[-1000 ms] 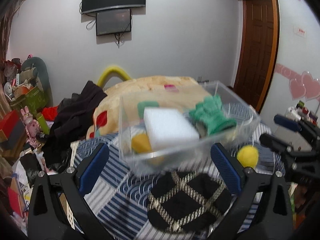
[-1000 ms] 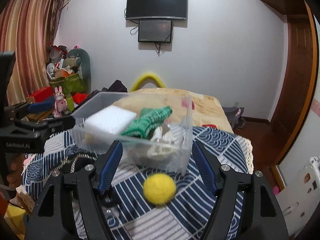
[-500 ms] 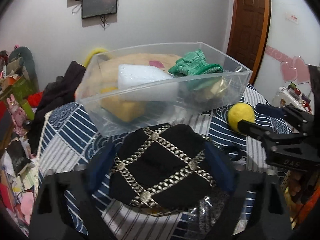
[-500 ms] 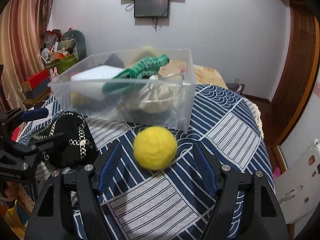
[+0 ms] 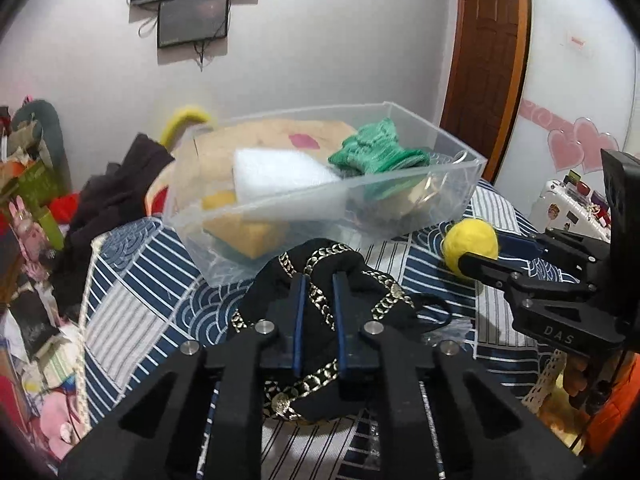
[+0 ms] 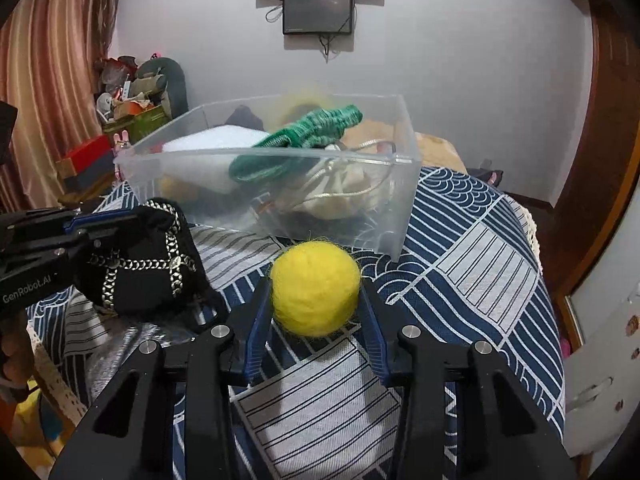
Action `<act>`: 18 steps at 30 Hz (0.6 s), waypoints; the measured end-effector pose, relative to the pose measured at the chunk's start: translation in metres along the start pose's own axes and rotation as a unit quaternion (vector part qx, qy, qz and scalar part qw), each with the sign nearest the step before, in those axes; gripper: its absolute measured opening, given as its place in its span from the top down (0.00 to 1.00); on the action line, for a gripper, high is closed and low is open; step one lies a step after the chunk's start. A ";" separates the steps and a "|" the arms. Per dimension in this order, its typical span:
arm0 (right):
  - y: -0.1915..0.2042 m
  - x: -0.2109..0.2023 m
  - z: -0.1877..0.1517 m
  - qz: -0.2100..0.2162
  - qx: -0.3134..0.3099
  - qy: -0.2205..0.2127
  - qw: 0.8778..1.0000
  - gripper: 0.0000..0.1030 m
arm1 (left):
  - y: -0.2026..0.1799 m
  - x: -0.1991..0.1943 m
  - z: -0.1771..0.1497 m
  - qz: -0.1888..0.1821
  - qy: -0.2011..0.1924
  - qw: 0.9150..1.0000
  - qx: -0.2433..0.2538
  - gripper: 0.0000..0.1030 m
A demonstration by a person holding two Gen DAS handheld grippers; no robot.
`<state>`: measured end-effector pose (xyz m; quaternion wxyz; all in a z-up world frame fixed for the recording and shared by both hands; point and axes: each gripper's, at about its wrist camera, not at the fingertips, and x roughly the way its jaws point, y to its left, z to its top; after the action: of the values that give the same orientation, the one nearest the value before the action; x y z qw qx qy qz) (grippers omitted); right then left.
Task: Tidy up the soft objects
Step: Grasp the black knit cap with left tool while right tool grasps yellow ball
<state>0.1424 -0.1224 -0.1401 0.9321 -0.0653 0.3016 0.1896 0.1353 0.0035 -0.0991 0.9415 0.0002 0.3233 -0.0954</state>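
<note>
A clear plastic bin (image 5: 400, 216) stands on the blue patterned tablecloth; it also shows in the right wrist view (image 6: 404, 184). It holds a white sponge (image 5: 280, 172), a green knit piece (image 5: 376, 152), a yellow sponge (image 5: 248, 236) and a beige pouch (image 6: 340, 196). My left gripper (image 5: 318, 280) is shut on a black pouch with gold chains (image 5: 360, 292), seen also in the right wrist view (image 6: 140, 264). My right gripper (image 6: 316, 284) is shut on a yellow felt ball (image 6: 316, 288), which shows in the left wrist view (image 5: 472, 240) too.
The table edge with lace trim (image 6: 52, 384) lies at the left. A bed with a beige blanket (image 6: 436, 152) stands behind the bin. Clutter and boxes (image 5: 28, 200) fill the left side. A brown door (image 5: 484, 60) is at the right.
Both grippers dropped toward the table and closed: the left on the black pouch, the right on the yellow ball.
</note>
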 end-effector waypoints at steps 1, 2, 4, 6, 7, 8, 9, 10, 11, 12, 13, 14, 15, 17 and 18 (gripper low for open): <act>0.001 -0.003 0.001 -0.001 -0.001 -0.003 1.000 0.62 | -0.001 -0.004 0.000 0.004 -0.005 1.000 0.004 0.90; 0.001 -0.005 0.002 -0.001 -0.001 -0.006 1.000 0.62 | -0.002 -0.008 0.001 0.006 -0.010 1.000 0.007 0.90; 0.000 -0.012 0.004 0.000 0.000 -0.014 1.000 0.62 | -0.002 -0.016 0.003 0.003 -0.016 1.000 0.011 0.90; 0.000 -0.017 0.007 -0.001 0.000 -0.023 1.000 0.62 | -0.002 -0.022 0.005 -0.003 -0.021 1.000 0.012 0.91; 0.000 -0.021 0.009 -0.001 0.001 -0.027 1.000 0.62 | -0.001 -0.028 0.008 -0.004 -0.025 1.000 0.013 0.91; 0.000 -0.023 0.011 -0.002 0.001 -0.030 1.000 0.62 | -0.001 -0.031 0.010 -0.005 -0.030 0.999 0.013 0.91; 0.000 -0.026 0.013 -0.005 0.000 -0.037 0.999 0.62 | -0.001 -0.036 0.012 -0.005 -0.036 0.999 0.014 0.91; 0.000 -0.029 0.015 -0.005 0.001 -0.041 0.999 0.62 | -0.001 -0.038 0.013 -0.005 -0.040 0.999 0.014 0.91; 0.000 -0.031 0.018 -0.004 0.002 -0.045 0.999 0.62 | -0.001 -0.042 0.016 -0.007 -0.045 0.999 0.013 0.91; 0.000 -0.033 0.019 -0.003 0.002 -0.049 0.999 0.62 | 0.000 -0.045 0.019 -0.009 -0.048 0.999 0.011 0.91; -0.001 -0.035 0.021 -0.004 0.003 -0.054 0.999 0.62 | 0.002 -0.048 0.023 -0.014 -0.052 0.999 0.006 0.91; 0.000 -0.036 0.022 -0.003 0.003 -0.057 0.998 0.62 | 0.004 -0.050 0.026 -0.018 -0.054 0.998 0.003 0.91; 0.000 -0.038 0.025 -0.002 0.003 -0.061 0.998 0.62 | 0.006 -0.053 0.030 -0.020 -0.058 0.998 -0.001 0.91; 0.000 -0.040 0.029 -0.002 0.002 -0.067 0.998 0.62 | 0.007 -0.057 0.037 -0.014 -0.069 0.998 -0.002 0.91; 0.000 -0.041 0.032 -0.001 0.002 -0.072 0.997 0.62 | 0.007 -0.059 0.041 -0.011 -0.075 0.997 -0.002 0.91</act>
<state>0.1291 -0.1272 -0.0898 0.9518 -0.0499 0.2341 0.1917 0.1158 0.0187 -0.0312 0.9619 -0.0123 0.2524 -0.1047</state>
